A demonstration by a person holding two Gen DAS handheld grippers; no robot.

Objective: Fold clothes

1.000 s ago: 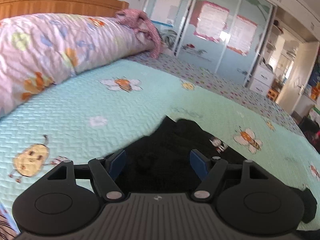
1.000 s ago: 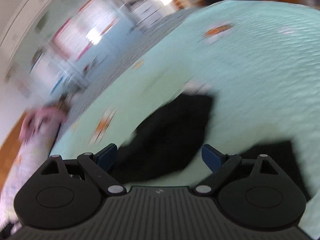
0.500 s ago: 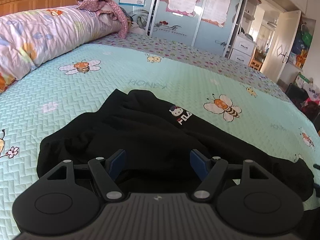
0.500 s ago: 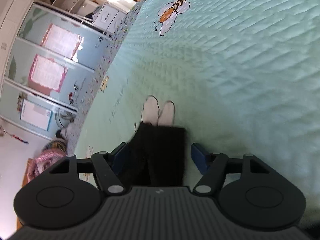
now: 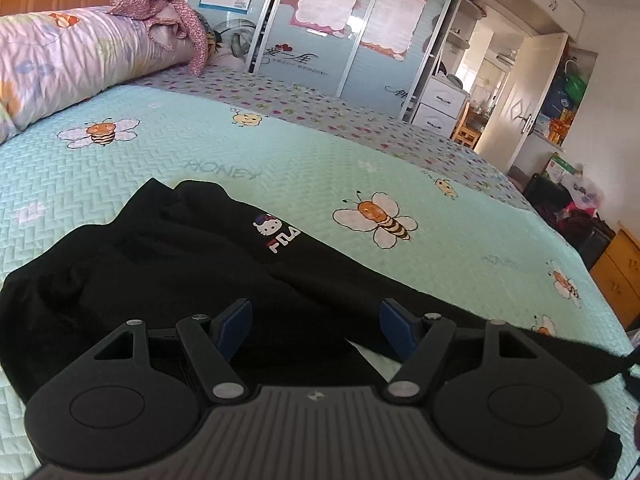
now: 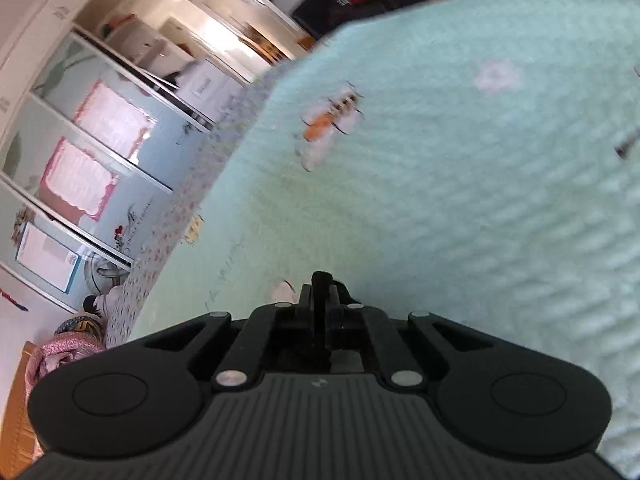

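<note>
A black garment (image 5: 168,280) lies spread and rumpled on the bed (image 5: 280,168), over a mint-green quilted cover printed with bees. A small cartoon cat logo with lettering (image 5: 276,232) shows on the upper part of the cloth. One long stretch of the fabric runs off toward the right edge of the left wrist view, where it narrows to a taut strip.

The left claw (image 5: 316,326) hovers just above the garment with its jaws wide apart; the blue pads (image 5: 236,326) face each other with only dark cloth seen between and beneath them, and nothing is gripped.

The right claw (image 6: 320,304) has its jaws drawn tight together on a thin fold of the black garment (image 6: 322,280), which pokes up as a narrow dark ridge between them (this view is somewhat blurred, so how much cloth is caught I cannot tell). Beyond it stretches bare green cover with a bee print (image 6: 332,120).

At the head of the bed a rolled floral duvet (image 5: 68,64) lies along the left, with a pink knitted item (image 5: 160,8) draped over its far end. Behind stand sliding wardrobe doors (image 5: 328,28) carrying pink-bordered posters, and a white door (image 5: 524,92) is open at the right.
</note>
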